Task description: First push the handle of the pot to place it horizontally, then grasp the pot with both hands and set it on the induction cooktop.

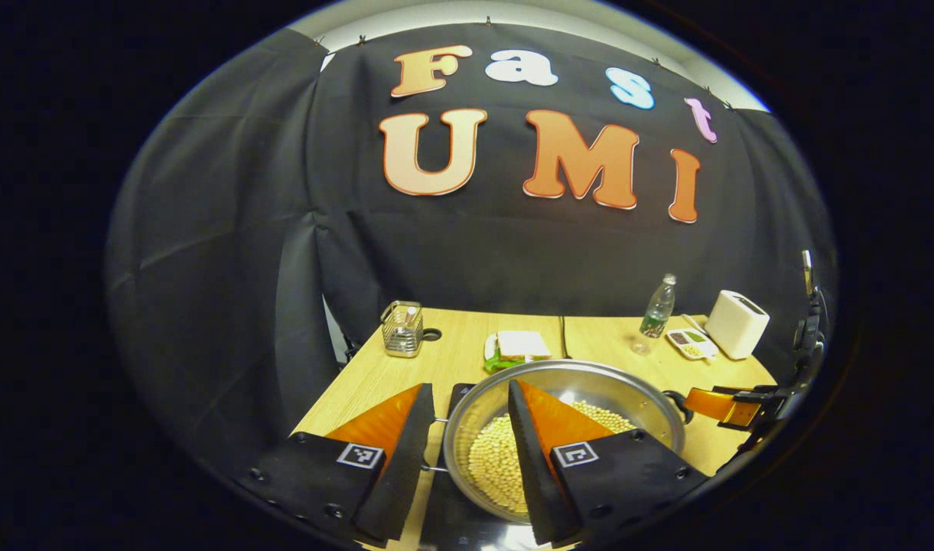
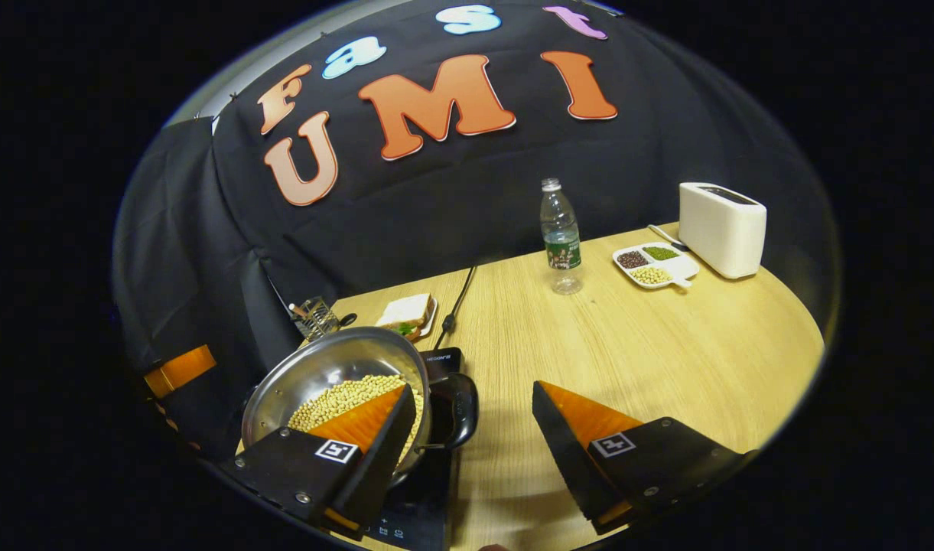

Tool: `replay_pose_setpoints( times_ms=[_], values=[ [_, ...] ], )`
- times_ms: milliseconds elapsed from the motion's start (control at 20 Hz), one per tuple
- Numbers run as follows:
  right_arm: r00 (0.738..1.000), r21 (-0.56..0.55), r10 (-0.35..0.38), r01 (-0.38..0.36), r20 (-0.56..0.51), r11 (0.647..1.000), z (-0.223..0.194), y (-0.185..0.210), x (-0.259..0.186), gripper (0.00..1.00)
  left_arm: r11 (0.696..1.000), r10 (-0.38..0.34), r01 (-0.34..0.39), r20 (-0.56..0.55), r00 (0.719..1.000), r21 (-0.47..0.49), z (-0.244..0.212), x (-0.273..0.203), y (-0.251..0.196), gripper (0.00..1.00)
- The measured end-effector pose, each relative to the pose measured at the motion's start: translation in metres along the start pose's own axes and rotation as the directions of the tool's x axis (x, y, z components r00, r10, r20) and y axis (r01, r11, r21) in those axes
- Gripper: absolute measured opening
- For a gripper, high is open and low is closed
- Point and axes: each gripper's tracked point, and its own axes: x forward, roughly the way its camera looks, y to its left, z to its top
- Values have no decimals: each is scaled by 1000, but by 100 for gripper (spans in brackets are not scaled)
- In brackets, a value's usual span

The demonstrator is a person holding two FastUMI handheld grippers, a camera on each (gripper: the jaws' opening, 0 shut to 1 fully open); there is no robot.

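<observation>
A steel pot (image 1: 627,383) holding soybeans (image 1: 493,463) sits on the black induction cooktop (image 2: 442,357). In the left gripper view my left gripper (image 1: 470,384) is open and straddles the pot's near rim, one finger over the beans and the other outside the wall. The far black handle (image 1: 677,402) lies beside my right gripper (image 1: 730,405). In the right gripper view the pot (image 2: 321,367) is at the lower left. There my right gripper (image 2: 473,385) is open around the black side handle (image 2: 457,409), one finger inside the pot and one over the table.
On the wooden table (image 2: 665,360) stand a water bottle (image 2: 561,237), a white toaster (image 2: 723,228), a divided dish of beans (image 2: 654,265), a sandwich on a plate (image 2: 408,312) and a wire utensil holder (image 1: 402,329). A black cord (image 2: 455,306) runs to the cooktop.
</observation>
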Motion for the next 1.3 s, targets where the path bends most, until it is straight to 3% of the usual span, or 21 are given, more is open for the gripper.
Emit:
replay_pose_setpoints(
  times_ms=[150, 200, 250, 500, 600, 900, 1150, 1300],
  values=[
    [1000, -16, -13, 13, 27, 1000, 13, -22, -16, 95, 999, -54, 54, 40, 998, 2, 19, -20, -41, 66],
    [999, -25, -19, 20, 41, 999, 21, -31, -23, 95, 997, -73, 73, 52, 996, -2, 26, -28, -55, 76],
    [998, -37, -26, 28, 60, 999, 29, -41, -31, 95, 996, -93, 93, 68, 993, -5, 33, -36, -68, 80],
    [978, -81, -60, 78, 201, 994, 92, -95, -84, 95, 995, -99, 97, 223, 970, 21, 90, -70, -118, 87],
    [961, -102, -64, 94, 269, 990, 120, -116, -113, 95, 995, -94, 101, 264, 960, -13, 109, -88, -134, 100],
    [896, -114, -101, 165, 431, 980, 185, -175, -203, 95, 995, -10, 57, 496, 869, -79, 191, -159, -148, 96],
    [817, -89, -195, 287, 543, 954, 217, -227, -259, 95, 987, -75, 139, 524, 848, -84, 199, -183, -180, 97],
    [819, -75, -191, 273, 542, 959, 212, -237, -267, 95, 986, -88, 148, 504, 859, -81, 188, -176, -195, 97]
  ],
)
